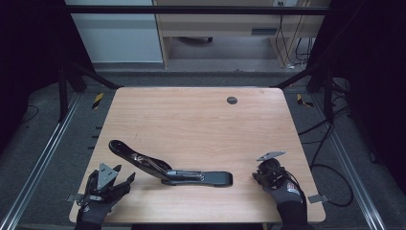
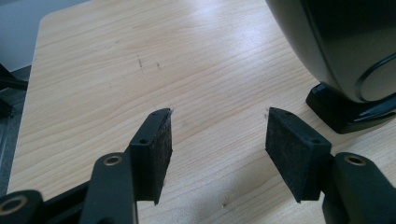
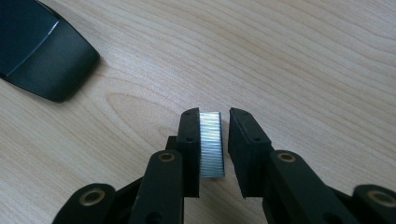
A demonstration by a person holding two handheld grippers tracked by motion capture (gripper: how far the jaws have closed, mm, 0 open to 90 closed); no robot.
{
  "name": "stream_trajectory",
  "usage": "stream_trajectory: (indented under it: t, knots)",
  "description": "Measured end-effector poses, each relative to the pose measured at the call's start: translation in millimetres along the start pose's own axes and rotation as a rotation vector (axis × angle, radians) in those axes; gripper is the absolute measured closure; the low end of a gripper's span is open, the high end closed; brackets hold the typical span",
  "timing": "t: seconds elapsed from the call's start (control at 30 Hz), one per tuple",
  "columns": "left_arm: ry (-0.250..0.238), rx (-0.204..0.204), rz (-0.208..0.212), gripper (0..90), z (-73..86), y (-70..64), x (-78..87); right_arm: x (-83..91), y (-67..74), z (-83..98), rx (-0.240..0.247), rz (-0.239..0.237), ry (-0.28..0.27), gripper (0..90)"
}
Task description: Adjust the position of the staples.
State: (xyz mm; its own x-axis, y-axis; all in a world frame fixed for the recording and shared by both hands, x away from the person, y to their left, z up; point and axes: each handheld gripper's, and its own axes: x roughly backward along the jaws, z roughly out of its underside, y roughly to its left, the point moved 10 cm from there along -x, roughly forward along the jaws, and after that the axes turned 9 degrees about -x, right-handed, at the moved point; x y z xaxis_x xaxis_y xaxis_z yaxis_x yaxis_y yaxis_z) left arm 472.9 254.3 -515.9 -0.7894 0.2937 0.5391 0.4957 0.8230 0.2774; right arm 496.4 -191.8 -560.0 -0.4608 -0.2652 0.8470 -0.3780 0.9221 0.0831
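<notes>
A strip of staples point(image 3: 211, 144), long axis along the jaws, is seen between the nearly closed right gripper point(image 3: 214, 122); the left gripper point(image 2: 218, 122) is held apart.

High view dim, dark surroundings; gripper views bright, sharp, soft shadows.

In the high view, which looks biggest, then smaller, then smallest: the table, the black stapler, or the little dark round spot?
1. Table, by far the largest.
2. Black stapler, lying opened out on it.
3. Dark round spot, smallest; it sits farther from the camera, but the gap is too large to doubt.
</notes>
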Motion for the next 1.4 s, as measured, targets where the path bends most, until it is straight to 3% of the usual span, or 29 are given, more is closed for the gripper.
stream_trajectory:
  t: [0.47,0.53,0.67,1.0,1.23,1.4]
  knots:
    - [0.001,0.0,0.001,40.6,0.0,-0.1,-0.1,-2.4,1.3,-0.6,-0.012,-0.008,0.014,77.9]
    - [0.001,0.0,0.001,40.6,0.0,-0.1,0.0,-1.6,-0.2,-1.6,-0.001,-0.001,0.004,78.0]
    - [0.001,0.0,0.001,40.6,0.1,0.0,0.0,3.5,2.7,-5.0,0.001,-0.034,-0.026,78.0]
    - [0.001,-0.001,0.002,40.6,0.0,-0.1,-0.2,11.7,10.7,-13.7,0.094,-0.062,-0.092,78.0]
    - [0.005,-0.003,0.005,40.6,0.3,-0.8,-1.0,17.7,24.3,-23.3,0.164,-0.116,-0.141,78.1]
    - [0.006,-0.006,0.005,40.6,0.3,-0.5,-1.2,20.7,31.5,-28.3,0.182,-0.147,-0.16,78.2]
